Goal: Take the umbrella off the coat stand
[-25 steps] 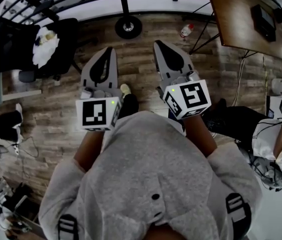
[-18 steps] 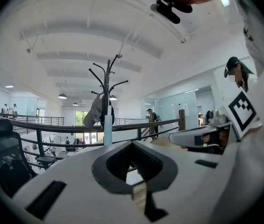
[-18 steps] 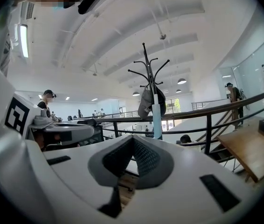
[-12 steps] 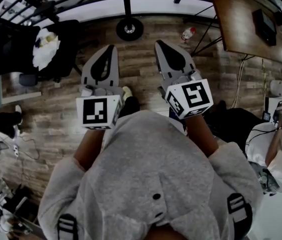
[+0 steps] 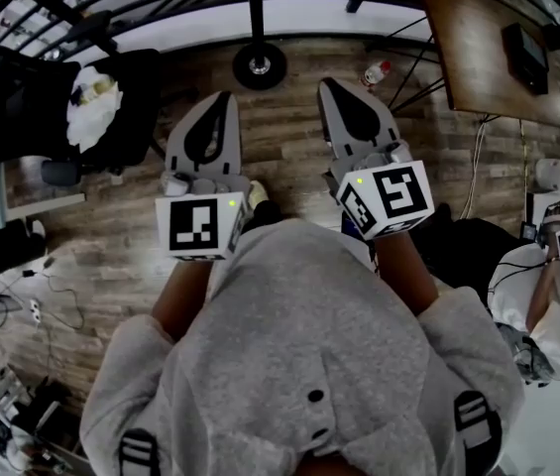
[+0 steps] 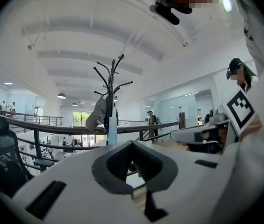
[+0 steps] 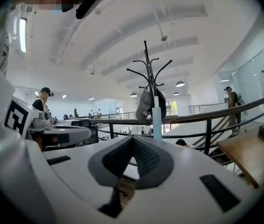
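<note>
A black coat stand (image 6: 109,92) rises ahead by the railing; its round base (image 5: 260,64) shows on the wooden floor in the head view. Against its pole hangs a slim pale-blue umbrella (image 6: 112,130), with a grey cap (image 6: 96,115) beside it. The right gripper view shows the same stand (image 7: 146,69), umbrella (image 7: 157,118) and cap (image 7: 146,105). My left gripper (image 5: 222,97) and right gripper (image 5: 327,84) are held level side by side, pointing at the stand and well short of it. Both are shut, with nothing between the jaws (image 6: 132,143) (image 7: 132,138).
A dark railing (image 6: 52,129) runs behind the stand. A black office chair with a white cloth (image 5: 91,102) stands at the left, a wooden table (image 5: 478,38) at the right, and a bottle (image 5: 376,70) lies on the floor near it. A seated person (image 5: 547,296) is at the far right.
Both grippers have moved forward together towards the coat stand, side by side. Their jaws have stayed shut.
</note>
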A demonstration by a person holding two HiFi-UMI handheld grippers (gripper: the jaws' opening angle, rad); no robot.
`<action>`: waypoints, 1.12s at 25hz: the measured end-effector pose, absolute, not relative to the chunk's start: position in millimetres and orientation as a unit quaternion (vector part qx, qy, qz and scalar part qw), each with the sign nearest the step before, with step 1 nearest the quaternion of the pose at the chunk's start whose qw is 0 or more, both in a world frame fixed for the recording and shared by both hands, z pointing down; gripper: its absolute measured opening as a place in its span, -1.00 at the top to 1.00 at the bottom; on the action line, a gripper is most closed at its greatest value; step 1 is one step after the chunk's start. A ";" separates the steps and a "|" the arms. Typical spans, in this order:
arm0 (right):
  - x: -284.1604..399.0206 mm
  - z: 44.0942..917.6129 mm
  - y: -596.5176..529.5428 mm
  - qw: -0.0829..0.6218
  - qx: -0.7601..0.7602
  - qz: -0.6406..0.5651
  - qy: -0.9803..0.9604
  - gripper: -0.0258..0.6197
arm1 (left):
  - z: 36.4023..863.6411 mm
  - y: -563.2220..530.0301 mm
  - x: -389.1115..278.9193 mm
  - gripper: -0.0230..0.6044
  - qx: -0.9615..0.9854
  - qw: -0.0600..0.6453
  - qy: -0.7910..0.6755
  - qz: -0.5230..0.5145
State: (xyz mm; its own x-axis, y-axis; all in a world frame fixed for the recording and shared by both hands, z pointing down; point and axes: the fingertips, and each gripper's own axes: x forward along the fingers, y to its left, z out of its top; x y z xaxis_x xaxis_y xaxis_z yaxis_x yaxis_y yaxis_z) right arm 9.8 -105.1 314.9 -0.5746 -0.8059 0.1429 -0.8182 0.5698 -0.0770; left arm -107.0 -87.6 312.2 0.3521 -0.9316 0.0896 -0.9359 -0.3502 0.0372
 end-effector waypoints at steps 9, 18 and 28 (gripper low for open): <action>-17.5 316.9 -128.0 0.046 0.469 0.065 -0.880 0.89 | 315.4 -106.8 -130.6 0.89 0.827 0.043 -0.559 0.021; -31.9 319.9 -146.4 0.058 0.470 0.071 -0.878 0.89 | 318.9 -128.5 -147.6 0.89 0.828 0.050 -0.558 0.020; -42.7 323.7 -161.8 0.049 0.479 0.075 -0.873 0.89 | 322.3 -141.0 -160.2 0.89 0.829 0.051 -0.557 0.020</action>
State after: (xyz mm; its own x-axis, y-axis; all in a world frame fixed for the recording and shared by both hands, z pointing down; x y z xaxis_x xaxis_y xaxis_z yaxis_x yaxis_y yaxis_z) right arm -42.7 -161.8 323.7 -0.5356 -0.8297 0.1577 -0.8444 0.5292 -0.0835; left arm -160.2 -141.0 322.3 0.3780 -0.9214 0.0896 -0.9255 -0.3737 0.0618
